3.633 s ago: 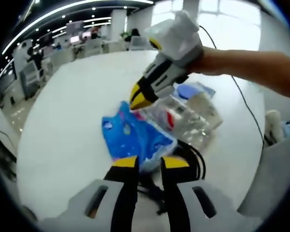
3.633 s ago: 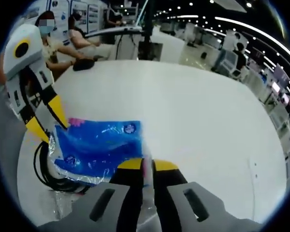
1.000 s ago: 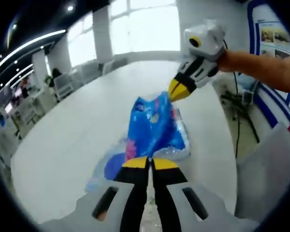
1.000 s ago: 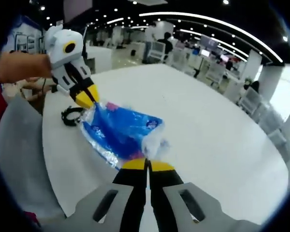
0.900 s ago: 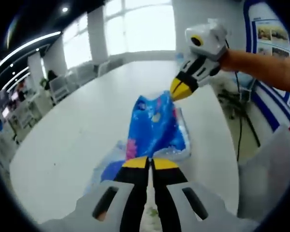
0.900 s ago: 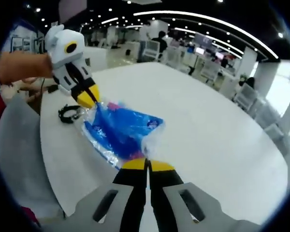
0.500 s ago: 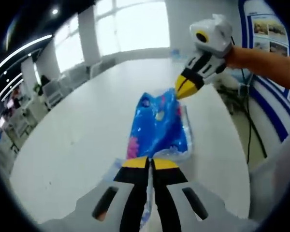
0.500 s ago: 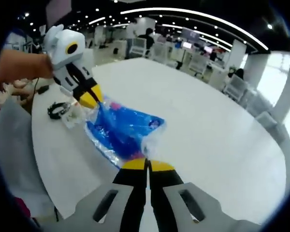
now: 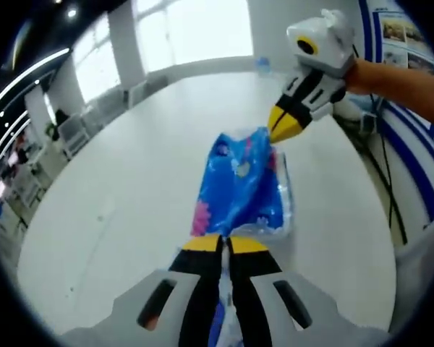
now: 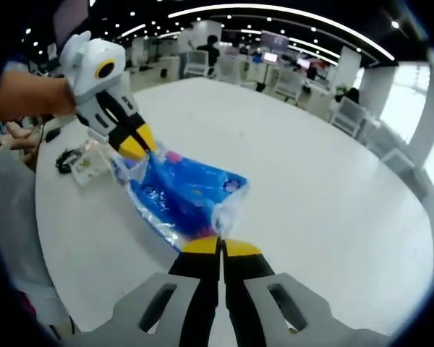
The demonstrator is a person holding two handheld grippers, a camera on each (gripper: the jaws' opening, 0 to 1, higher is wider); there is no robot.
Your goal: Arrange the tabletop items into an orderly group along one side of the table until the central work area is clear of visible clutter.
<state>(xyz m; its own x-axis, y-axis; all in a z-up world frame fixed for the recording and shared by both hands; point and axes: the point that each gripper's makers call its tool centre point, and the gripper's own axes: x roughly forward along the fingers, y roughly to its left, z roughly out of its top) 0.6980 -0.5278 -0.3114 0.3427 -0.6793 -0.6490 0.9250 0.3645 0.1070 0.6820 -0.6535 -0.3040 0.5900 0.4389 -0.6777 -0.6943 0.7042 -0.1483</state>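
Two claws, left and right, pinch opposite ends of your blue plastic pack over the white tabletop; soft and slippery-looking, it probably sags, so grip the crimped ends.

Left gripper jaws closed, pinching near end of blue plastic pack over white table. Right gripper clamps pack's far end; person's hand holds it.
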